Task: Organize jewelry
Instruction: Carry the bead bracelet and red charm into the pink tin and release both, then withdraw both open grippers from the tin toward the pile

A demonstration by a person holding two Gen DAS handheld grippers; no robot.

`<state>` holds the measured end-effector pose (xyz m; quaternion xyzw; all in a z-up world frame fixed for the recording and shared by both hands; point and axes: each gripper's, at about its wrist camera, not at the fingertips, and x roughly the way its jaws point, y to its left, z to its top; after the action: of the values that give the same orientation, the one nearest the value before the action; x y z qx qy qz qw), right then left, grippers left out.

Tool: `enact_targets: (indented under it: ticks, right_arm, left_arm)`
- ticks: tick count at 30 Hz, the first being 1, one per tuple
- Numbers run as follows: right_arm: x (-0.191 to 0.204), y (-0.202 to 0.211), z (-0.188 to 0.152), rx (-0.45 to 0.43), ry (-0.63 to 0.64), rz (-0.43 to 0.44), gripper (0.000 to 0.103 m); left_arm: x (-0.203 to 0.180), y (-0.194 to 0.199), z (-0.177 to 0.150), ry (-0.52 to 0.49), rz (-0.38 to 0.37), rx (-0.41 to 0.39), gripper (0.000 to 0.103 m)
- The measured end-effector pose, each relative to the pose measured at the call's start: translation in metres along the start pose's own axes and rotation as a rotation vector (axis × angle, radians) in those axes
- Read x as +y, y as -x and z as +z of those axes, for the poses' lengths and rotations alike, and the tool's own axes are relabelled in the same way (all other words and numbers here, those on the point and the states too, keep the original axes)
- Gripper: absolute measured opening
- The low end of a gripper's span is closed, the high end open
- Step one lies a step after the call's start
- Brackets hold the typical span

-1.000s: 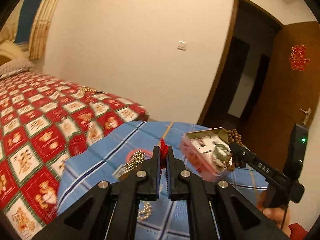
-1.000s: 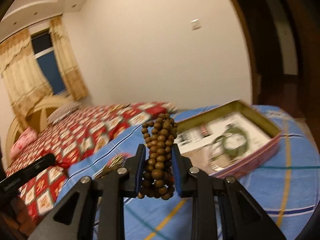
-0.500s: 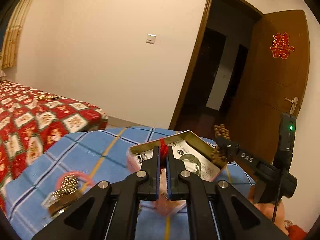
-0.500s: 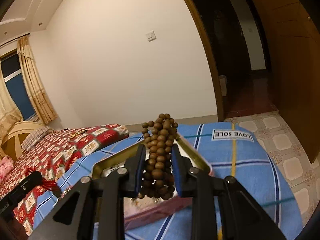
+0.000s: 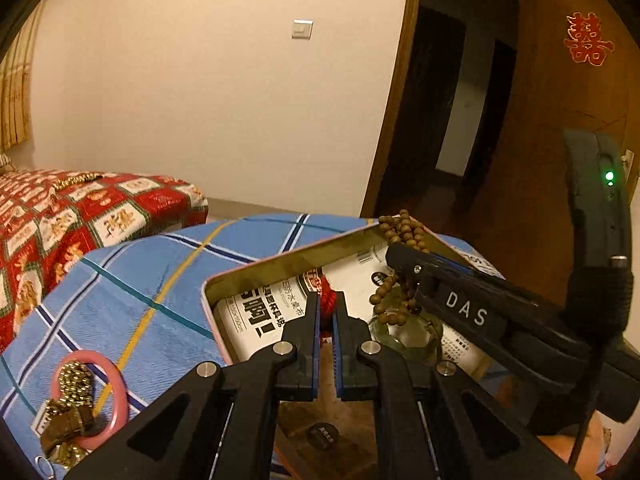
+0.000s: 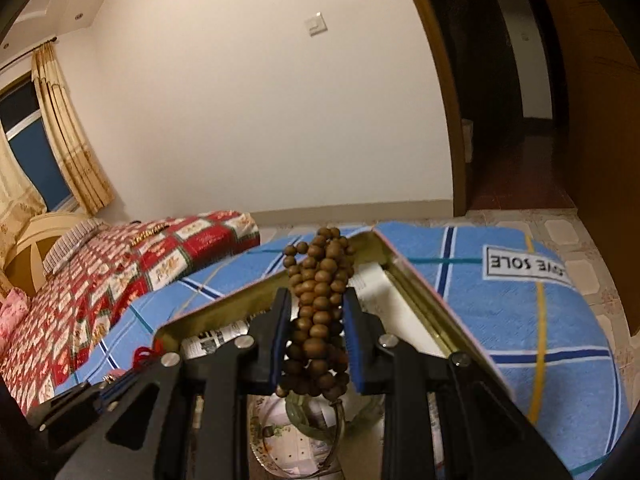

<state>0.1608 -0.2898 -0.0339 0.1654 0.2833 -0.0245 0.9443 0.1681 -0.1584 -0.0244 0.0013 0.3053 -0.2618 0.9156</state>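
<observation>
Wooden bead bracelet point(image 6: 318, 312) is bunched between the right gripper point(image 6: 316, 320) fingers, clamped tight, hanging over the open tin box point(image 5: 256, 276). Left gripper point(image 5: 326, 312) pinches a red cord piece point(image 5: 329, 300), fingers nearly together, over the same tin. Pink bangle point(image 5: 116, 392) and gold chain point(image 5: 74, 380) lie on the blue checked cloth point(image 5: 140, 280); red patterned bed point(image 6: 120, 264) beyond.

Red patterned bedspread point(image 5: 80, 216), wall switch point(image 5: 302, 29), open wooden door point(image 5: 560, 120), curtain point(image 6: 68, 140).
</observation>
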Motion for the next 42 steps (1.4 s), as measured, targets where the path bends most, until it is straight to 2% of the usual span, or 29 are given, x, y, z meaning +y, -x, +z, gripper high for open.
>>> enact_targets:
  ticks: [5, 8, 10, 11, 12, 13, 14, 15, 16, 19, 22, 26, 30, 34, 42]
  right_arm:
    - [0.001, -0.006, 0.000, 0.031, 0.017, 0.015, 0.029]
    - [0.002, -0.005, 0.000, 0.023, 0.022, 0.019, 0.033]
    - [0.002, -0.001, 0.001, 0.009, 0.012, 0.041, 0.044]
    - [0.002, 0.003, 0.001, -0.009, 0.005, 0.046, 0.054]
    - [0.001, 0.007, 0.002, -0.034, 0.002, 0.044, 0.058]
    - [0.001, 0.013, 0.003, -0.061, 0.002, 0.036, 0.058]
    - [0.001, 0.016, 0.003, -0.081, 0.004, 0.024, 0.058]
    - [0.000, 0.019, 0.004, -0.096, 0.002, 0.007, 0.058]
    - [-0.001, 0.019, 0.004, -0.102, -0.003, -0.005, 0.058]
    - [-0.004, 0.020, 0.004, -0.119, -0.020, -0.042, 0.059]
    - [0.000, 0.025, 0.002, -0.150, -0.005, -0.076, 0.066]
    - [0.012, 0.036, -0.004, -0.212, 0.052, -0.140, 0.074]
    - [0.026, 0.044, -0.011, -0.244, 0.119, -0.190, 0.075]
    - [0.035, 0.054, -0.020, -0.268, 0.143, -0.200, 0.075]
    - [0.042, 0.070, -0.036, -0.246, 0.135, -0.187, 0.075]
  left_arm:
    - [-0.002, -0.006, -0.002, 0.004, 0.002, 0.016, 0.004]
    - [0.000, -0.006, -0.002, 0.012, 0.029, 0.019, 0.004]
    - [-0.001, -0.006, -0.002, 0.010, 0.039, 0.023, 0.008]
    - [-0.002, -0.005, -0.003, 0.008, 0.049, 0.031, 0.011]
    - [-0.003, -0.005, -0.004, 0.005, 0.057, 0.036, 0.023]
    - [-0.004, -0.003, -0.005, 0.007, 0.066, 0.035, 0.040]
    - [-0.004, 0.000, -0.006, 0.010, 0.075, 0.027, 0.049]
    - [-0.005, 0.006, -0.006, 0.013, 0.083, 0.005, 0.062]
    - [-0.005, 0.010, -0.006, 0.012, 0.089, -0.012, 0.069]
    - [-0.005, 0.023, -0.007, 0.006, 0.130, -0.040, 0.072]
    - [0.000, 0.027, -0.012, 0.026, 0.154, -0.027, 0.072]
    - [0.011, 0.040, -0.020, 0.055, 0.181, -0.026, 0.072]
    - [0.017, 0.052, -0.028, 0.038, 0.243, -0.034, 0.072]
    - [0.027, 0.060, -0.036, 0.053, 0.267, -0.029, 0.072]
    - [0.031, 0.072, -0.050, 0.046, 0.283, -0.021, 0.072]
